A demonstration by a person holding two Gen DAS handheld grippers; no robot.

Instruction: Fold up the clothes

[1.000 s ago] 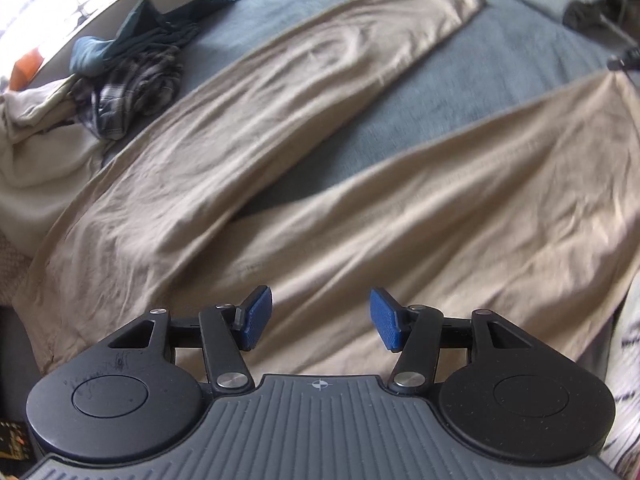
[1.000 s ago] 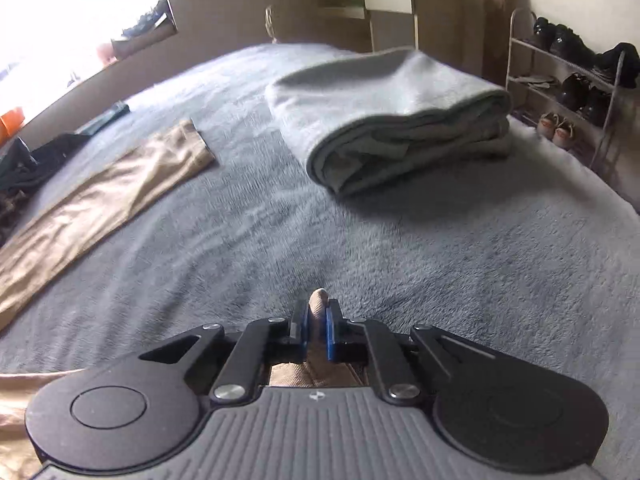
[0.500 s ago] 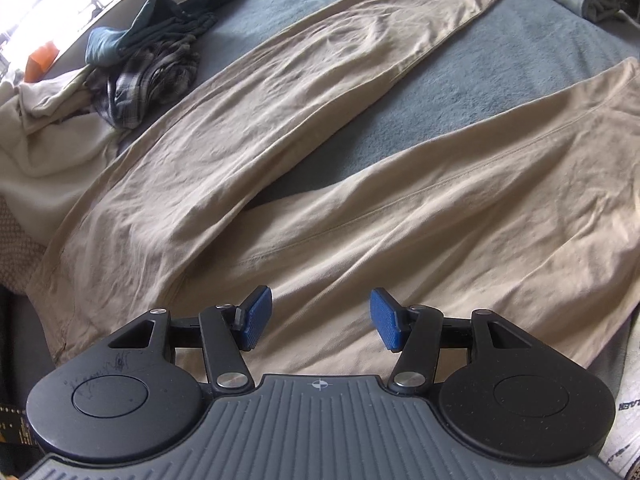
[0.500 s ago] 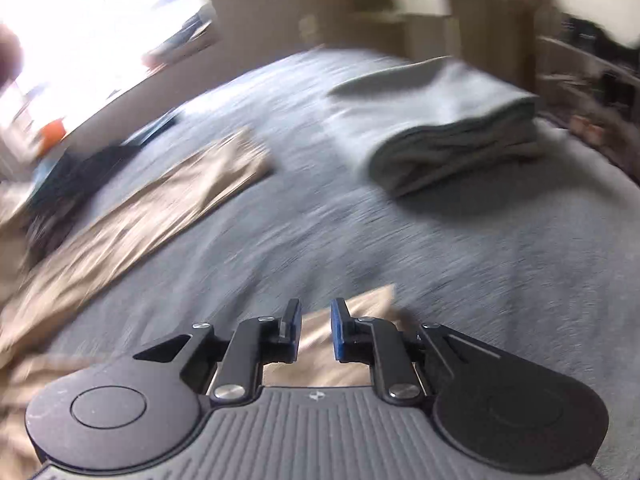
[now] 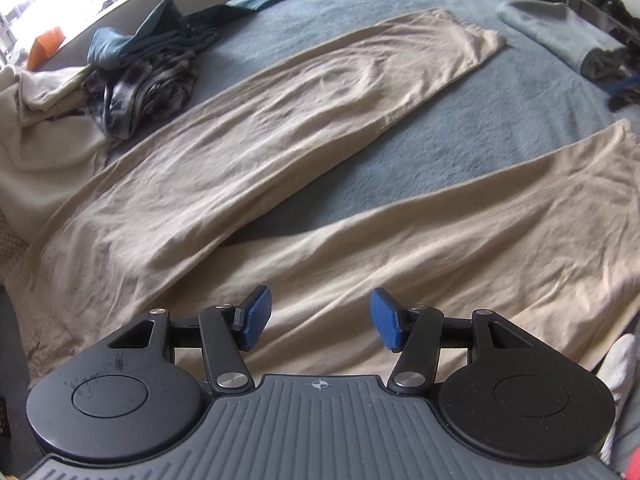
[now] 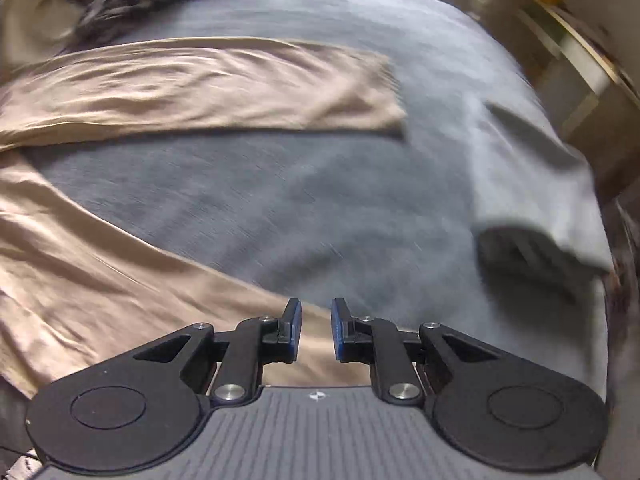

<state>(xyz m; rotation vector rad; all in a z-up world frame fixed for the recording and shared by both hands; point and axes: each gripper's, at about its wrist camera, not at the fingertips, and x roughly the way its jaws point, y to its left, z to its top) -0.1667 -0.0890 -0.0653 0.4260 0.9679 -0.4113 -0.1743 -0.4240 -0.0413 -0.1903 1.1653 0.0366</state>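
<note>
Bed (image 5: pixel 500 92) carried tan trousers (image 5: pixel 280 128) spread flat, legs apart — no fold made. Left gripper (image 5: pixel 316 320) and right gripper (image 6: pixel 316 330) hovered with jaws parted, empty — folding all remained.

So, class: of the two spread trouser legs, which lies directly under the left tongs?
The near trouser leg lies under the left tongs; the far trouser leg lies beyond them, nearer the clothes pile.

Both views low over trousers (image 5: pixel 304 128)
</note>
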